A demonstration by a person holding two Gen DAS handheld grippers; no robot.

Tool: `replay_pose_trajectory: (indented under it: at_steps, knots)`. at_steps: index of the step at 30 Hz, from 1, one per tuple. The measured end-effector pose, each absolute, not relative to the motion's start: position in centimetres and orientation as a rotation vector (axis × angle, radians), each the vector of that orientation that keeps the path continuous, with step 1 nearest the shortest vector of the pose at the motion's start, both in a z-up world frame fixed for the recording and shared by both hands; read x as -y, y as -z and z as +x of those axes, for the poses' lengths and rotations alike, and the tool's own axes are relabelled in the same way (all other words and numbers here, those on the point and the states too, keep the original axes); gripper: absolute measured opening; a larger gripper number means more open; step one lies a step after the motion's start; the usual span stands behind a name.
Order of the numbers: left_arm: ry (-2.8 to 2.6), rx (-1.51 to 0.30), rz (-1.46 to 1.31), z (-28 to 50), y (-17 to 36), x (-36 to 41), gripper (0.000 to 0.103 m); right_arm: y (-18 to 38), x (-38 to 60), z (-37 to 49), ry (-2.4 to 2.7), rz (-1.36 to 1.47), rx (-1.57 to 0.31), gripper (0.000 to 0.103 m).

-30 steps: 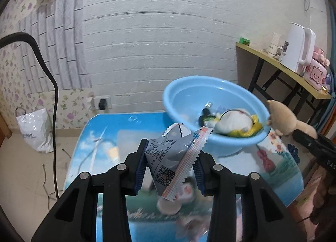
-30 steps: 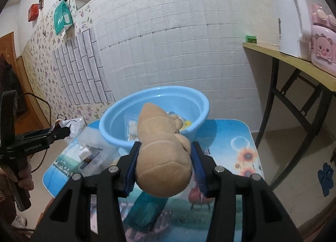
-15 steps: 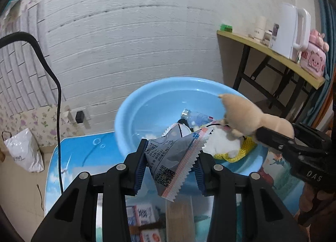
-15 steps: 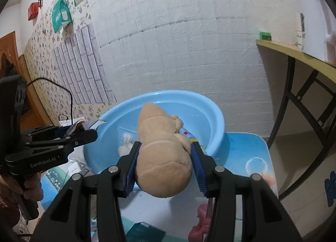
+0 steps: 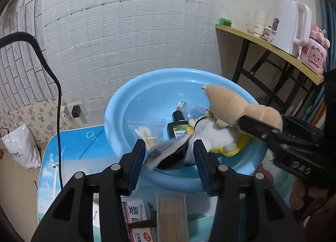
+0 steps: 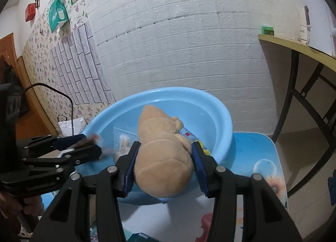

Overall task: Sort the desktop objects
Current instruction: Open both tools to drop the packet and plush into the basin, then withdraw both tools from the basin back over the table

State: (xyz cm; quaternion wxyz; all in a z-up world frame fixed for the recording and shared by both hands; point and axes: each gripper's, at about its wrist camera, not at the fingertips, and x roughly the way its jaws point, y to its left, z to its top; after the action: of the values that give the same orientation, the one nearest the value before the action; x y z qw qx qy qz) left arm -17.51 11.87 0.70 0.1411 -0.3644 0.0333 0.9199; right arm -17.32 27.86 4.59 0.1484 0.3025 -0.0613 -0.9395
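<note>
motion-blurred packet (image 5: 168, 153) between opening left hand-held gripper (image 5: 169, 164), boxes (image 5: 136, 216) cut off at bottom edge

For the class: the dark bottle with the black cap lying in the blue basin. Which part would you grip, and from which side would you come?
Grip the dark bottle across its body, probably just below the black cap, coming down from above. It lies flat in the blue basin, with a white plush toy close on its right, so the top is its freest side.

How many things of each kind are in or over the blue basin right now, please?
Soft toys: 2, tan, white and yellow
Bottles: 2, clear, dark
Bags of cotton swabs: 1
Snack packets: 1
Total: 6 in the basin
</note>
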Motion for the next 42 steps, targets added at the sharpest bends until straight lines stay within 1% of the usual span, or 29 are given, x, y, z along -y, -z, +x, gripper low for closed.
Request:
replay_pose_trajectory:
  at_steps: [3,5,7,9,10,15,22,28,42]
  knots:
    - [-2.654,-0.092,-1.044,-17.1,-1.0,-11.8,0.047,-4.3,-27.1,-17.8,2.713,0.875,0.143,0.048]
    - [-2.655,-0.089,-1.042,-16.6,-1.1,-11.7,0.047,-4.3,-26.5,-17.8,2.732,0.882,0.1,0.051]
    - [-2.661,-0.083,-1.042,-16.0,-1.2,-11.1,0.048,-4.3,-25.9,-17.6,2.722,0.881,0.064,0.063]
    - [-2.672,-0.071,-1.043,-15.4,-1.2,-10.3,0.049,-4.4,-25.6,-17.1,2.712,0.876,0.051,0.071]
    - [-2.681,-0.064,-1.044,-15.1,-1.1,-9.9,0.05,-4.5,-25.5,-16.7,2.714,0.872,0.047,0.073]
    - [-2.719,-0.006,-1.065,-13.7,-0.9,-7.3,0.05,-4.9,-25.1,-15.0,2.737,0.875,0.003,0.074]
    - [-2.745,0.027,-1.088,-11.4,-0.1,-4.8,0.051,-5.3,-25.0,-12.6,2.741,0.916,0.005,0.075]
    - [-2.763,0.068,-1.115,-9.6,0.9,-3.2,0.051,-3.8,-25.3,-10.8,2.711,1.035,0.046,0.075]
    - [-2.751,0.102,-1.195,-6.2,3.8,-0.6,0.051,-0.3,-24.6,-7.3,2.671,1.221,-0.002,0.075]
